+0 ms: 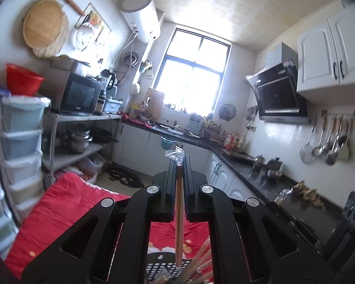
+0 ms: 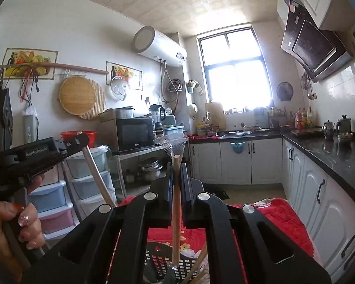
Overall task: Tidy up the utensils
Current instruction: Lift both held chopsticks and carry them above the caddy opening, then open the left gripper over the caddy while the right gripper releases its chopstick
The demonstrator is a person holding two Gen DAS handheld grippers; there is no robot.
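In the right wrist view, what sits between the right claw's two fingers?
A wooden chopstick, upright and clamped between the fingers of the right claw, its lower end over the black basket. The right wrist view shows it.

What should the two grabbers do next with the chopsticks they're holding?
Probably lower them a little and then let go. The left gripper is shut on a plastic-sleeved chopstick, and the right gripper is shut on another chopstick. Both point down into the black perforated basket, where other chopsticks already stand, so a short drop should land them inside.
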